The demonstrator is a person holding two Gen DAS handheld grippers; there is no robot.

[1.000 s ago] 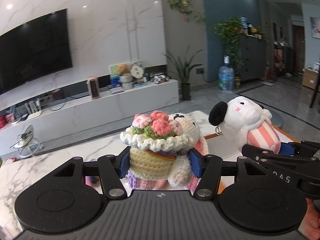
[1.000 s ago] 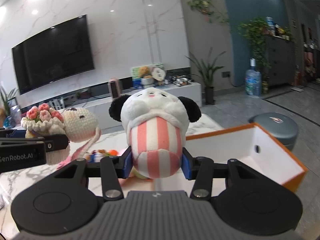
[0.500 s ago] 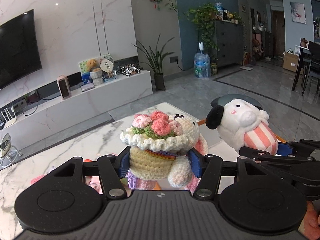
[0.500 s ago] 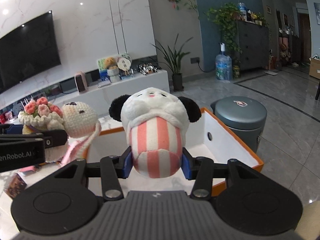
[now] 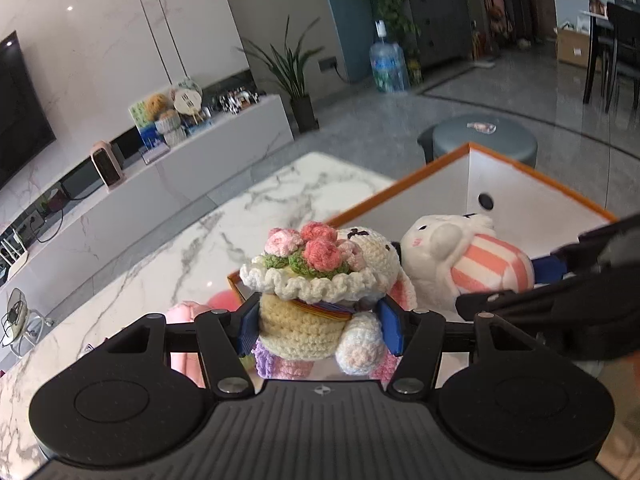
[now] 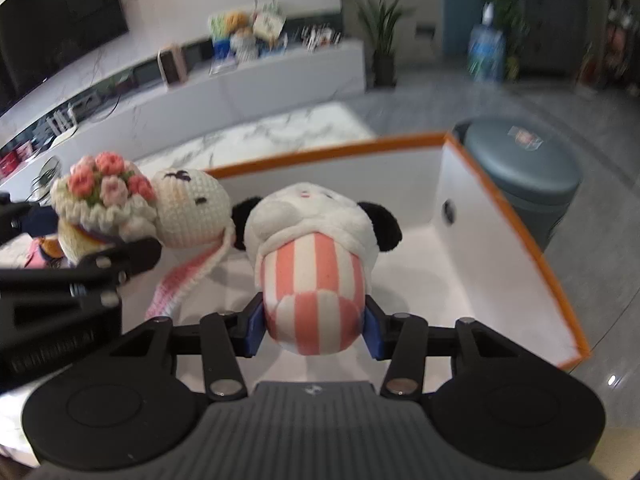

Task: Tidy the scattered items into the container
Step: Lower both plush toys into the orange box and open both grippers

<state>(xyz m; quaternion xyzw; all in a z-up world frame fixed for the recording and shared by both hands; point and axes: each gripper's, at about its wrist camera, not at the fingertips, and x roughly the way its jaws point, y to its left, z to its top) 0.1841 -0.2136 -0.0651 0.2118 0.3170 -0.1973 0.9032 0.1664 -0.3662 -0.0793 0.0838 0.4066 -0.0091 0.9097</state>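
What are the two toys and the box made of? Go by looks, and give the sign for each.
Bunny: crocheted yarn, matte; individual stitches and a ruffled knit edge show.
Panda: soft plush fabric, fuzzy pile on the head and black ears, smoother striped cloth on the body.
Box: probably coated cardboard or thin board; flat white walls, orange rim, a punched round hole. The look leaves plastic open.
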